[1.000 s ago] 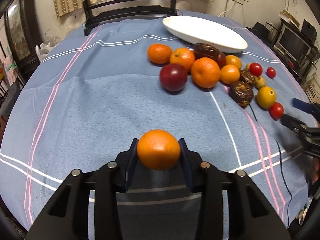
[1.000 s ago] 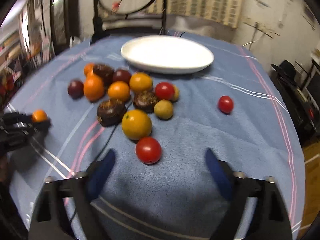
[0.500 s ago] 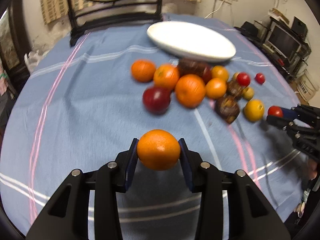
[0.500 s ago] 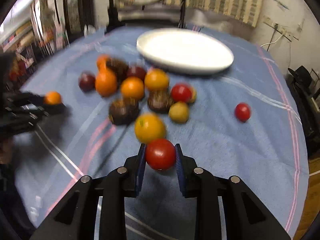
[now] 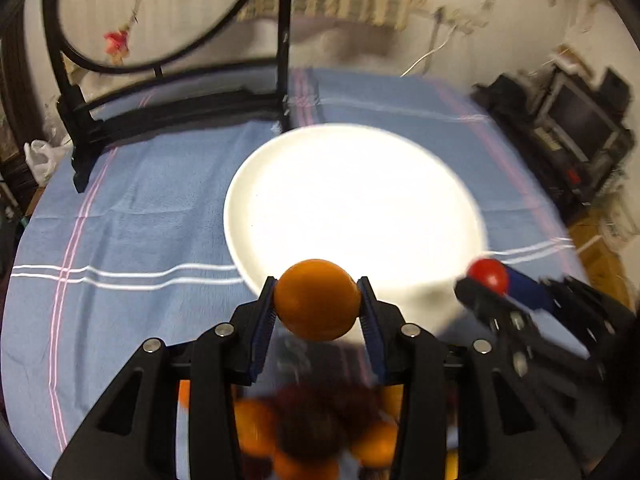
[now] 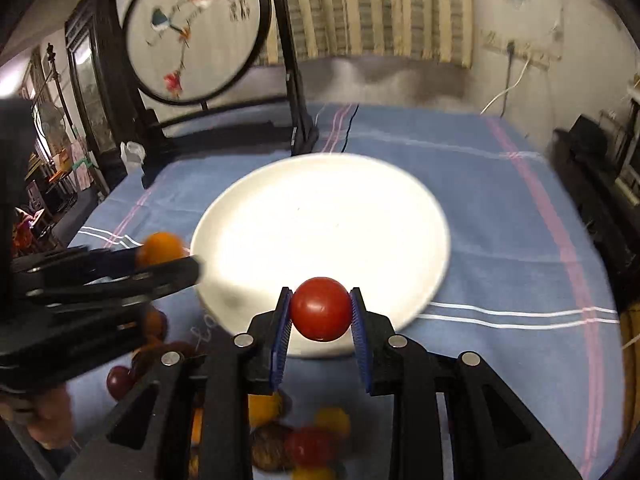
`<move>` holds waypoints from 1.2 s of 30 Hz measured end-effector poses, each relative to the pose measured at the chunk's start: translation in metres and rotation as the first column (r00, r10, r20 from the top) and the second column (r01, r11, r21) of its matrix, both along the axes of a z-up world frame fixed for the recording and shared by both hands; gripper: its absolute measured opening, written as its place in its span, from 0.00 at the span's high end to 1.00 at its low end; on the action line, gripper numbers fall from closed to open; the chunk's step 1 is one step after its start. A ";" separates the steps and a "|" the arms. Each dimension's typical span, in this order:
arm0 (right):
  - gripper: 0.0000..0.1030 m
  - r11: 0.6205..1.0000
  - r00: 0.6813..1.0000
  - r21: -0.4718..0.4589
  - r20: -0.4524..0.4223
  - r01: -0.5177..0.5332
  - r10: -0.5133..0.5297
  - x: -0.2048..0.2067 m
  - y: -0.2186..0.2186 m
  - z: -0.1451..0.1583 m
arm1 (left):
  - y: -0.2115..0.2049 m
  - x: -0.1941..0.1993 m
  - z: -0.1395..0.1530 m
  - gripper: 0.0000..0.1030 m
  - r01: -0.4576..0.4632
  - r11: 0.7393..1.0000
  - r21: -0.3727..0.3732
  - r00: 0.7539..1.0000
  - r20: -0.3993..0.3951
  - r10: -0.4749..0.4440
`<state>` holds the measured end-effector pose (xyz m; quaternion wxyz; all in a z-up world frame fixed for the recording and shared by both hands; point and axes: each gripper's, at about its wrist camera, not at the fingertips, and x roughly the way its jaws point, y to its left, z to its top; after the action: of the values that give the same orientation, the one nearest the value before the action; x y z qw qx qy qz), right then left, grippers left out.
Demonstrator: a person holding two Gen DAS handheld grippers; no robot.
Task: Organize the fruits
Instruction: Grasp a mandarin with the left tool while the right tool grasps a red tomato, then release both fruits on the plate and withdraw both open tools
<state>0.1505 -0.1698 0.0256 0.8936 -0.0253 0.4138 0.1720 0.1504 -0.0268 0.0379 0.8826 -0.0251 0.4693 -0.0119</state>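
- I am clamping my left gripper [image 5: 317, 307] on an orange [image 5: 317, 300], both blue pads pressing its sides, low in the centre of the left wrist frame
- I am holding that orange in front of the near rim of the white plate [image 5: 280, 184], which is filling the middle of the frame on the blue striped tablecloth [image 5: 132, 216]
- I am squeezing my right gripper [image 6: 321, 311] on a red tomato [image 6: 321, 309], low centre of the right wrist frame, at the plate's near rim
- The remaining fruits [image 6: 304, 444] are lying blurred along the bottom edge, beneath my grippers
- A black framed round screen [image 6: 192, 28] is standing in the upper left
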 end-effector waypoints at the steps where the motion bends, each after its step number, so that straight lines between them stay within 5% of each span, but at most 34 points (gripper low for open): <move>1: 0.72 1.000 1.000 -0.016 -0.017 0.014 -0.015 0.006 0.002 -0.007 | 0.000 0.011 -0.007 0.62 -0.008 1.000 0.007 1.000 -0.022 0.008; 7: 0.70 1.000 0.997 0.000 -0.074 0.014 -0.014 0.019 0.005 -0.028 | -0.002 0.041 -0.029 0.60 -0.019 1.000 0.011 0.998 -0.063 0.019; 8: 0.58 1.000 0.997 0.008 -0.074 0.016 -0.015 0.019 0.004 -0.027 | -0.001 0.042 -0.031 0.56 -0.027 1.000 -0.001 0.997 -0.074 0.027; 10: 0.40 0.999 0.998 0.024 -0.049 0.037 -0.036 0.016 0.000 -0.023 | -0.003 0.045 -0.033 0.30 -0.052 0.999 -0.011 0.994 -0.099 0.051; 13: 0.40 1.000 1.000 0.011 -0.024 0.017 -0.016 0.008 -0.001 -0.016 | -0.012 0.036 -0.026 0.29 -0.023 0.999 -0.038 0.998 -0.063 0.021; 19: 0.39 1.000 1.000 0.018 -0.009 -0.001 0.001 -0.009 -0.003 0.000 | -0.013 -0.004 -0.004 0.17 -0.008 1.000 -0.022 1.000 -0.008 0.008; 21: 0.30 1.000 1.000 0.007 0.015 0.001 -0.001 -0.022 -0.004 0.004 | -0.010 -0.018 0.001 0.13 -0.008 1.000 -0.023 1.000 0.010 0.008; 36: 0.18 0.997 0.997 0.024 0.011 0.071 -0.072 -0.121 -0.058 -0.005 | 0.014 -0.144 0.009 0.07 -0.010 1.000 -0.019 0.995 0.103 0.011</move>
<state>0.0292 -0.2276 0.0201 0.9019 -0.0008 0.4071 0.1447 0.0067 -0.0132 0.0472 0.9055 -0.0352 0.4228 -0.0129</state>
